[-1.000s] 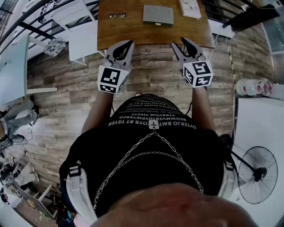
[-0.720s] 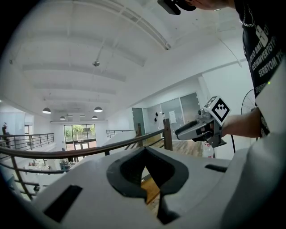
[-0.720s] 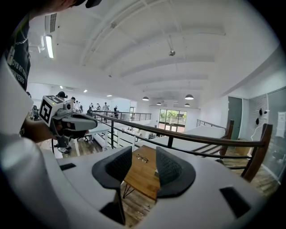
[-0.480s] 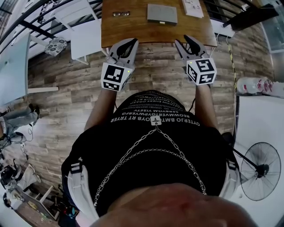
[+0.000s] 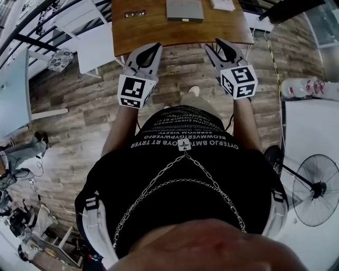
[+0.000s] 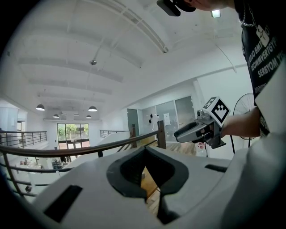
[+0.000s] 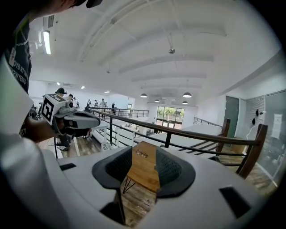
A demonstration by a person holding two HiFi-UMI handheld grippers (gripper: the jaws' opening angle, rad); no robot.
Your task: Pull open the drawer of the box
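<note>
Well short of the box, both grippers level before the table

Both forearms reach straight out from the person's black printed shirt (image 5: 183, 159), each hand carrying a gripper side by side over the wood-plank floor (image 5: 79, 111). The left gripper (image 5: 156, 49) points at the near edge of the brown wooden table (image 5: 153, 32). Its own view shows its dark pad tips meeting, with only a sliver of table behind them and nothing between. The right gripper (image 5: 214, 45) points the same way, tipped a little downward. Its jaws are spread, and between them its view frames only the distant tabletop. Neither gripper touches anything.

The flat grey rectangular box (image 5: 184, 9) lies at the middle of the table's width, toward its far edge, and the top of the head view cuts it off. It is well apart from both grippers. Its near face looks flush, and its inside cannot be seen. Thin-framed spectacles (image 5: 135, 13) lie toward the table's left edge, and a white printed sheet (image 5: 222, 4) lies toward the right edge
</note>
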